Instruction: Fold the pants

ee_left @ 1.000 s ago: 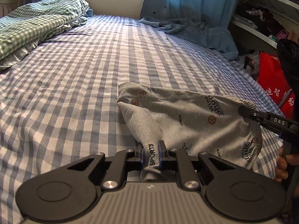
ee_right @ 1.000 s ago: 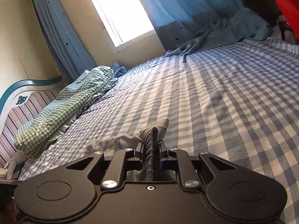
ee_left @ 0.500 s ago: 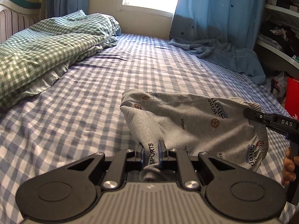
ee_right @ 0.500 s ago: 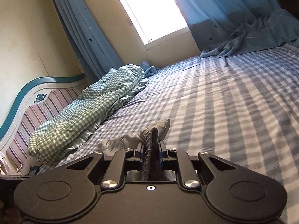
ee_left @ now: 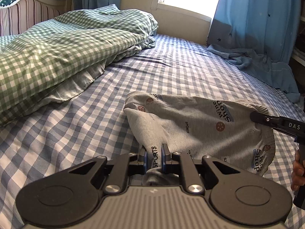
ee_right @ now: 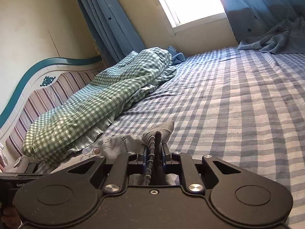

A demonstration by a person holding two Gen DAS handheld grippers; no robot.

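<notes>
Grey pants point(ee_left: 192, 126) mid-bed point(ee_left: 80, 126), checked sheet open beyond.

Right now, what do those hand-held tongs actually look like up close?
Each is matte black plastic. The left tongs have two round disc-shaped lobes, angular link arms with silver screws, blue pads inside the fingers and a ribbed grey body. The right tongs look the same but have a plain black speckled body. Seen side-on from the left camera, the right one shows white "DAS" lettering.
</notes>
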